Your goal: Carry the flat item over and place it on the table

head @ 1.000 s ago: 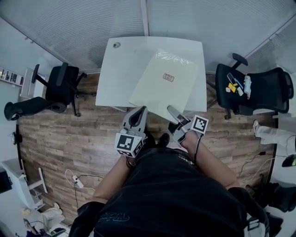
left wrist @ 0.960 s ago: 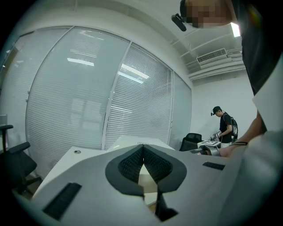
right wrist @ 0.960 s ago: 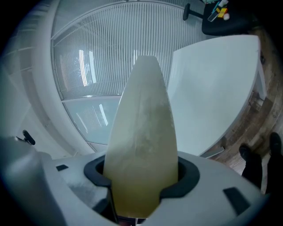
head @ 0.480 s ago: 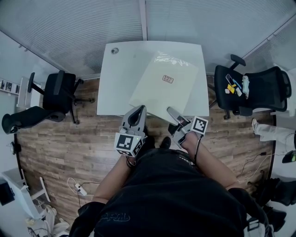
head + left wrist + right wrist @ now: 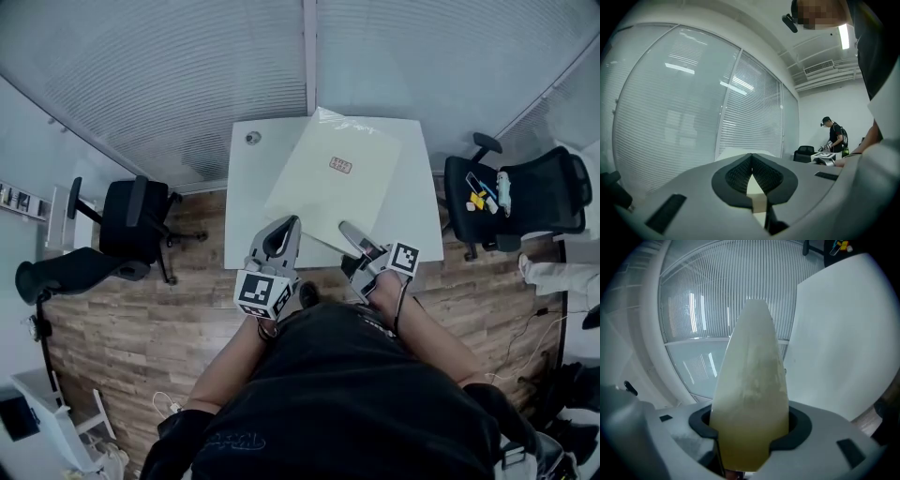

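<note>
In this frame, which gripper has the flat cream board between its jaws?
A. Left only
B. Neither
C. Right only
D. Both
D: the board is clamped at its near edge by the left gripper and the right gripper, and each gripper view shows it between the jaws.

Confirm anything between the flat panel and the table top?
Nothing visible does. The flat panel, clamped by the left hand-held gripper and right hand-held gripper, hangs over the white table; a small round fitting sits at the table's far left corner, apart from the panel.
</note>
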### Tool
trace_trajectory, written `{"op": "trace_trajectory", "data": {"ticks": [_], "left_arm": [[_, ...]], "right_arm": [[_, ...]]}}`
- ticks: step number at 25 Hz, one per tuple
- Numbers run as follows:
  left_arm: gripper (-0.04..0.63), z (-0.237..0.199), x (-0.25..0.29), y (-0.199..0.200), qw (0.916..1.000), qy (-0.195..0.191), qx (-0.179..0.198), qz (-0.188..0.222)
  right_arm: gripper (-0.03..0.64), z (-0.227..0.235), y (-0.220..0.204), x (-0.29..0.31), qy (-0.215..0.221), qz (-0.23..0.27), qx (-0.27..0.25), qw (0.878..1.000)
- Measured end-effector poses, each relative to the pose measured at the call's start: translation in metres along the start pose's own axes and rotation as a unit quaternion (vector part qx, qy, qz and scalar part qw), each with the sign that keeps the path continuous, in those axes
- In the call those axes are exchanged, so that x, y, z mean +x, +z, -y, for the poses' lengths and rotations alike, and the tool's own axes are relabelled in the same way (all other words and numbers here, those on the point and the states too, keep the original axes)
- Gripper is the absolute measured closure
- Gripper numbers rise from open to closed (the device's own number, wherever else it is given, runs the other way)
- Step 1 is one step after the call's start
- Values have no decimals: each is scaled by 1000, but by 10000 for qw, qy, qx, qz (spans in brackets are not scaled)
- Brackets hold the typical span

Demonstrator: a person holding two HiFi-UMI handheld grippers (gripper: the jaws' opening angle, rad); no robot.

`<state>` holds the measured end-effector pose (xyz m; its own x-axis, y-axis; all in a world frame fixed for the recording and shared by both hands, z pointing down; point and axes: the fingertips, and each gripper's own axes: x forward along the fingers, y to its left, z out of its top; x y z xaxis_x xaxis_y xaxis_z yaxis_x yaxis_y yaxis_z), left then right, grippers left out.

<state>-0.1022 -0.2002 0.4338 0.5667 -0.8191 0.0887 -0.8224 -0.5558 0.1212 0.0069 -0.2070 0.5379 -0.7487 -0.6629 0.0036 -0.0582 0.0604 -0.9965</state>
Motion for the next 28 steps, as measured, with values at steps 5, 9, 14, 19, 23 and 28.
{"op": "trace_trajectory", "data": {"ticks": [5, 9, 14, 19, 23, 28], "left_arm": [[581, -28, -7, 1, 10000, 16, -54, 32], [581, -43, -7, -4, 9999, 14, -129, 5], [581, -46, -2, -10, 9998, -10, -210, -71], [581, -53, 5, -12, 9997, 27, -223, -112], [581, -57, 13, -14, 9996, 20, -243, -167], [581, -64, 14, -19, 9994, 26, -260, -239]], "right_arm": [[339, 3, -9, 21, -22, 37, 1, 10000], [339, 10, -14, 29, -173, -12, -32, 9998], [339, 19, -9, 31, -288, 61, 41, 9996], [339, 30, 2, 36, -383, 57, 85, 9992], [339, 36, 12, 41, -469, 25, 125, 9988], [339, 48, 19, 44, -624, 49, 90, 9980]]}}
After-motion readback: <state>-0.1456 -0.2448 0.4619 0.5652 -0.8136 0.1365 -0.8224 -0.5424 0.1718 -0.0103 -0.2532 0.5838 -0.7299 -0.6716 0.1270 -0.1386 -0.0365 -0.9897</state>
